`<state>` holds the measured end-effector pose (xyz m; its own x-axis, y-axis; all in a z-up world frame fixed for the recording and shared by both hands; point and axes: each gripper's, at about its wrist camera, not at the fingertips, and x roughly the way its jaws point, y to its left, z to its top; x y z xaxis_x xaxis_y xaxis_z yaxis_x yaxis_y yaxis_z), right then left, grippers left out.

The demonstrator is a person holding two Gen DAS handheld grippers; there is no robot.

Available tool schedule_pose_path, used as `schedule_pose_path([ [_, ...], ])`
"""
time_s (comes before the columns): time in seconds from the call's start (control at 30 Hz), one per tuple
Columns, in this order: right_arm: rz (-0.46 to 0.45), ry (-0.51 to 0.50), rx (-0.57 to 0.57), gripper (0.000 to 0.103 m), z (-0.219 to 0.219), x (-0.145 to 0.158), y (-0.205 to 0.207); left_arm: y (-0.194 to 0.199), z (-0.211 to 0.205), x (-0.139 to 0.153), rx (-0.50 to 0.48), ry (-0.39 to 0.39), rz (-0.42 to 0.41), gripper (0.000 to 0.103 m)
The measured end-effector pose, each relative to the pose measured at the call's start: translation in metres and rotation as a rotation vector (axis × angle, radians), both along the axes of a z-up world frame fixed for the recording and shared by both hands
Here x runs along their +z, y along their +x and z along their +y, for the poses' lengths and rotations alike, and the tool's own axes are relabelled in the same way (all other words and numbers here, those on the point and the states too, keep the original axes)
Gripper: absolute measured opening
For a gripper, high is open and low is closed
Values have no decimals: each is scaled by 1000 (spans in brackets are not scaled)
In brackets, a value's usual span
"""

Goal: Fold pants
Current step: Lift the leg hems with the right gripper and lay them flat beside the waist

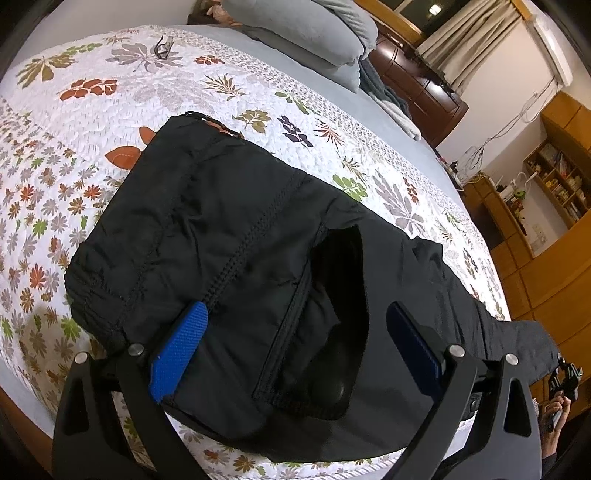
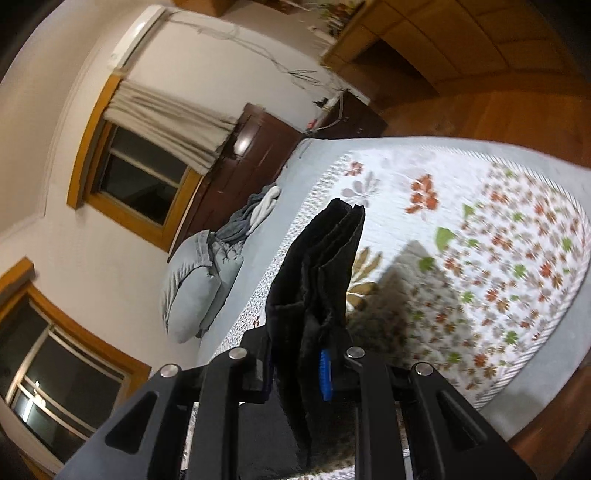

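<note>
Black pants (image 1: 240, 240) lie folded lengthwise on the flowered quilt, waistband at the left and legs running off to the right. My left gripper (image 1: 295, 345) stands wide open over the seat of the pants, its blue pads (image 1: 177, 347) resting on the cloth near the waistband. In the right wrist view the leg ends (image 2: 325, 266) stick up as a bunched stack of layers, and my right gripper (image 2: 295, 369) is shut on them, held up above the bed. The right gripper (image 1: 565, 376) also shows at the far right of the left wrist view, in a person's hand.
The quilt (image 1: 110, 92) covers a grey-sheeted bed. Grey pillows (image 1: 314, 33) and a dark wooden headboard (image 1: 417, 85) are at the far end. A small dark clip (image 1: 162, 46) lies on the quilt. Wooden shelves (image 1: 554, 177) stand beyond the bed's right side.
</note>
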<state>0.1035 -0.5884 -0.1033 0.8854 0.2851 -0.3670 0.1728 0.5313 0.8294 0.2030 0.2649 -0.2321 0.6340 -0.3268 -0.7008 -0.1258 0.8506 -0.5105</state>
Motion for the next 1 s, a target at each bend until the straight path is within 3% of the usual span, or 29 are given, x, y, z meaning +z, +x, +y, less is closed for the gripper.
schedule_pose_path([
  [0.27, -16, -125, 46, 19, 38, 40, 1, -3, 2, 0, -1, -26, -9, 97],
  [0.67, -17, -410, 157, 19, 126, 97, 22, -4, 6, -1, 0, -73, -20, 97],
  [1.0, -30, -517, 280, 19, 210, 110, 45, -5, 10, -3, 2, -100, -26, 97],
])
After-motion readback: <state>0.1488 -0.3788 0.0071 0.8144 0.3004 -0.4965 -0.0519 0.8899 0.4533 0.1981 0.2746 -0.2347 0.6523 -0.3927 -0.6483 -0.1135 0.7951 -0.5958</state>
